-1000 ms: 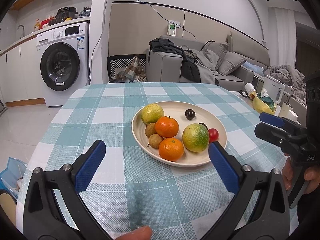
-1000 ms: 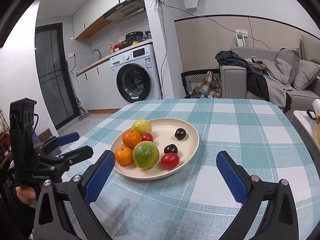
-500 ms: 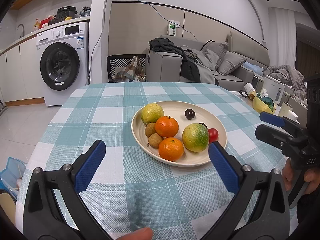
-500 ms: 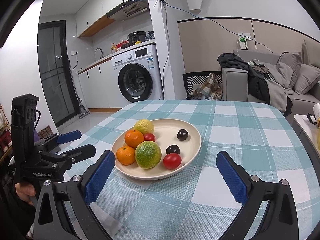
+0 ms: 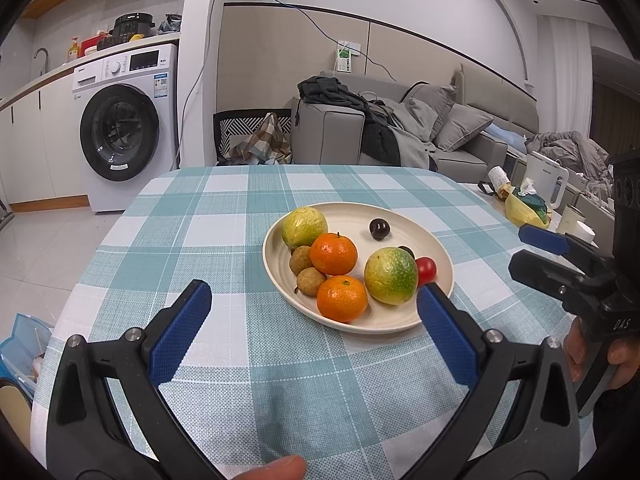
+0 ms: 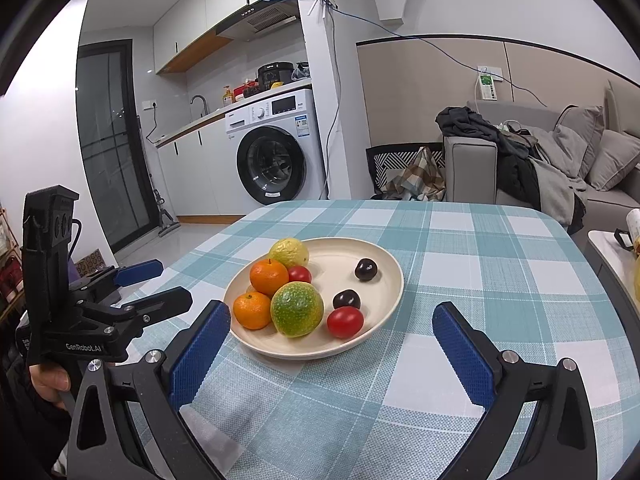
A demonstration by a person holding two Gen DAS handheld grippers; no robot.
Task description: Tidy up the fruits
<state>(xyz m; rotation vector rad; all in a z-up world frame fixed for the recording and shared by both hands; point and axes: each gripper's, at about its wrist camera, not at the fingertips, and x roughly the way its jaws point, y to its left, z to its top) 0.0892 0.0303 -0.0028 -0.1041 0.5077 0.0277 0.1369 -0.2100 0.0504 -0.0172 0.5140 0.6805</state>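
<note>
cream plate [image 5: 438,245] on a teal-and-white checked tablecloth [image 5: 208,224], holding all the fruit. in the left wrist view: yellow-green fruit [image 5: 304,227] at the plate's 10 o'clock, one orange [image 5: 333,253] just right of it, a second orange [image 5: 342,298] at 6 o'clock, two small brown fruits [image 5: 306,271] touching along the 8 o'clock rim, a larger green-yellow fruit [image 5: 390,276] at 4 o'clock with a red cherry tomato [image 5: 425,270] beside it. one dark cherry [image 5: 379,228] alone toward 1 o'clock, a second [image 6: 346,299] clearer from the right wrist view.

left gripper [image 5: 314,312] spread wide, nothing between its blue pads, hovering over the cloth at the plate's 6 o'clock. right gripper [image 6: 331,330] likewise wide apart and empty, near the plate's edge. each held in a hand [image 5: 596,354], apart from the fruit.

washing machine [image 5: 120,132] at 10 o'clock, grey sofa [image 5: 400,128] at 1 o'clock behind the table.
</note>
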